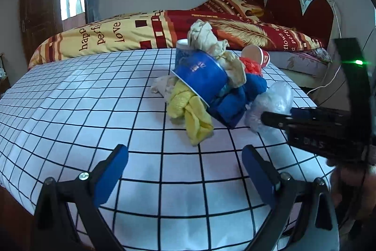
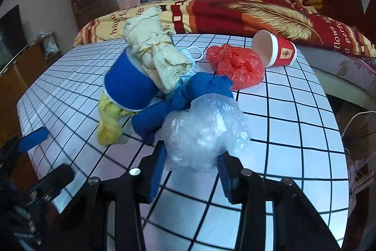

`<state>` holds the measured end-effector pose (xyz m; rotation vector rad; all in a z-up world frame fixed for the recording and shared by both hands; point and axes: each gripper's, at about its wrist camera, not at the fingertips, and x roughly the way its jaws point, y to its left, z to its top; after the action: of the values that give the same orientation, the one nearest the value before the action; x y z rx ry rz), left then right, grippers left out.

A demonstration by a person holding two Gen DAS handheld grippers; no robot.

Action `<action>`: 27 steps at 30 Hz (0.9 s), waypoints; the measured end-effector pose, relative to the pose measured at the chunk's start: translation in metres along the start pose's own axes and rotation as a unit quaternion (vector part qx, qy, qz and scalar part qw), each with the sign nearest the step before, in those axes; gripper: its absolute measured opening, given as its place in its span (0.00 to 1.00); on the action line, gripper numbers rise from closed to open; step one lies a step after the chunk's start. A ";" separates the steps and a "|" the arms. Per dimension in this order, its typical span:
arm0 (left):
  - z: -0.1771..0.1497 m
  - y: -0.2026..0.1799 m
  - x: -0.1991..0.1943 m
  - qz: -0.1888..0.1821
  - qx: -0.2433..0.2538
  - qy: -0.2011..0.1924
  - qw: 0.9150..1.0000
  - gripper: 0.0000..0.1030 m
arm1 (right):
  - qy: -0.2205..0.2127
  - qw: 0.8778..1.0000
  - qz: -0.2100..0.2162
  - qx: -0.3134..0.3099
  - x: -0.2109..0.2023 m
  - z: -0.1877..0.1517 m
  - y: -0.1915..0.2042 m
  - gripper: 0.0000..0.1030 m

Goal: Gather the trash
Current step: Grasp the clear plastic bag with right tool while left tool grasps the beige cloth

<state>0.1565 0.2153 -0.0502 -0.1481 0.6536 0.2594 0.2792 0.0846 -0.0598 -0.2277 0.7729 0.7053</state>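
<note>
Trash heap mid-table (image 1: 70,109); clear plastic wad (image 2: 204,133) pinched between right gripper (image 2: 191,177) jaws. Grasp step under way. Next: lifting clear without snagging blue cloth (image 2: 185,95). Left gripper (image 1: 185,171) jaws spread, empty.

Relative to the clear plastic wad (image 2: 206,131): the right gripper (image 2: 191,171) points down at it, its two blue-padded fingers (image 2: 156,171) pressed against the wad's lower sides, one on each side; the left gripper (image 1: 185,171) sits off to the wad's left and nearer the camera, its jaws spread wide with nothing between them; part of a hand (image 1: 352,182) shows behind the right gripper's black body.
</note>
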 end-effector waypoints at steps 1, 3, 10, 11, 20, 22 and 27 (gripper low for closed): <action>0.000 -0.002 0.000 -0.004 0.000 -0.001 1.000 0.93 | -0.006 1.000 -0.005 -0.006 -0.006 -0.003 0.000 0.40; 0.002 -0.006 -0.001 -0.011 0.000 -0.006 1.000 0.92 | -0.018 1.000 -0.014 -0.009 -0.017 -0.006 -0.004 0.39; 0.048 -0.021 0.011 -0.027 0.014 -0.038 0.999 0.89 | -0.058 0.997 -0.056 0.017 -0.033 0.014 -0.033 0.40; 0.055 -0.020 0.014 -0.028 0.012 -0.040 0.999 0.88 | -0.059 0.996 -0.059 0.017 -0.033 0.017 -0.036 0.40; 0.106 -0.017 0.057 -0.051 0.016 -0.032 0.998 0.82 | -0.059 0.996 -0.063 0.024 -0.011 0.047 -0.048 0.40; 0.109 -0.016 0.068 -0.060 0.011 -0.019 0.998 0.80 | -0.058 0.996 -0.061 0.021 -0.008 0.050 -0.048 0.40; 0.111 -0.013 0.087 -0.075 0.007 0.011 0.997 0.57 | -0.054 0.997 -0.058 0.018 0.000 0.058 -0.049 0.39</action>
<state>0.2907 0.2433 -0.0159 -0.1865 0.6626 0.1100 0.3434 0.0731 -0.0219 -0.1982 0.6640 0.5879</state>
